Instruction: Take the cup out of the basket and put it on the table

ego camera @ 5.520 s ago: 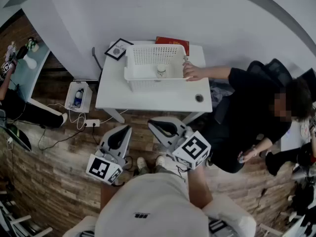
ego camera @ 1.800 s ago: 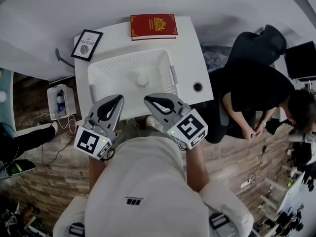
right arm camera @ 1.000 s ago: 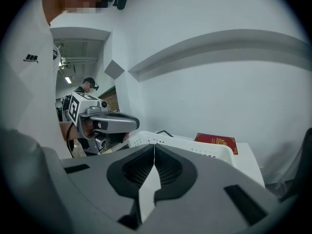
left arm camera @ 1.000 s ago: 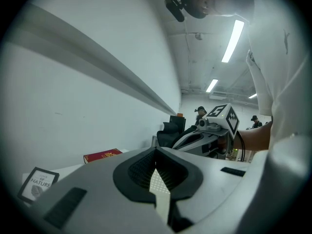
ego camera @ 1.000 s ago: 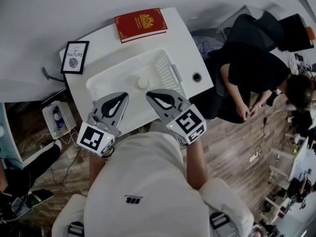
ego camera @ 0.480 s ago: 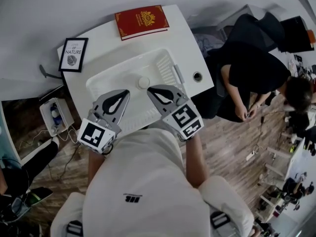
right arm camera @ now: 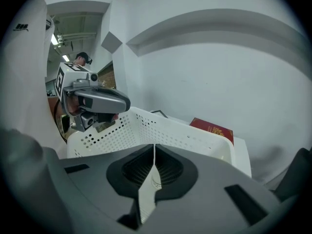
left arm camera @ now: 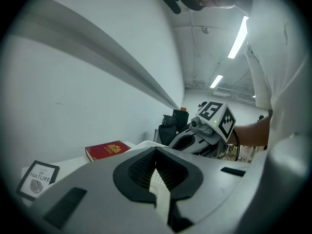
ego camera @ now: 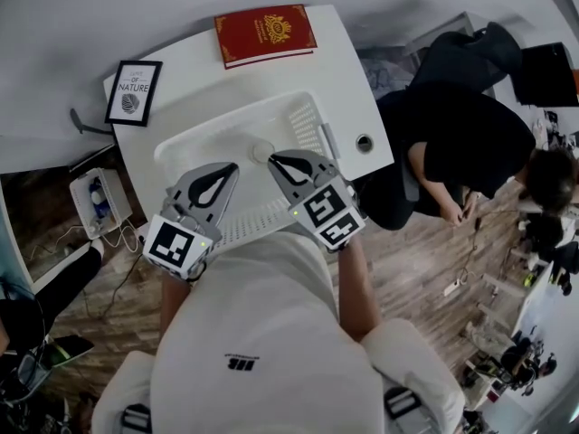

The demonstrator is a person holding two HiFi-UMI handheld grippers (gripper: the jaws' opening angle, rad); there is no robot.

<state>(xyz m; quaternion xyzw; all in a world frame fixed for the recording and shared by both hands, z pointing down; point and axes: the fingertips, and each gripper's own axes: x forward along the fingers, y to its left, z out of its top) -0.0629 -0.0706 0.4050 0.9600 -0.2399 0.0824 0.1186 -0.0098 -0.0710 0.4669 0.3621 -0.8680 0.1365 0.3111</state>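
The white perforated basket (ego camera: 309,121) stands on the white table (ego camera: 348,89). A small white cup (ego camera: 262,151) stands upright inside it, near the middle. Both grippers hover over the basket's near side with nothing in them. My left gripper (ego camera: 230,166) is shut, its tip to the cup's left and nearer me. My right gripper (ego camera: 272,158) is shut, and its tip sits just beside the cup's near right edge. The right gripper view shows the basket's wall (right arm camera: 146,129) ahead and the left gripper (right arm camera: 100,99) at the left. The left gripper view shows the right gripper (left arm camera: 202,133).
A red book (ego camera: 265,34) lies at the table's far edge and a framed picture (ego camera: 134,91) at its far left. A round cable hole (ego camera: 365,143) is at the table's right. A person in black (ego camera: 470,147) sits close by on the right. A box (ego camera: 93,202) stands on the floor at the left.
The right gripper has edged slightly left and forward, toward the cup. The left gripper has hardly moved. The seated person at the right has shifted.
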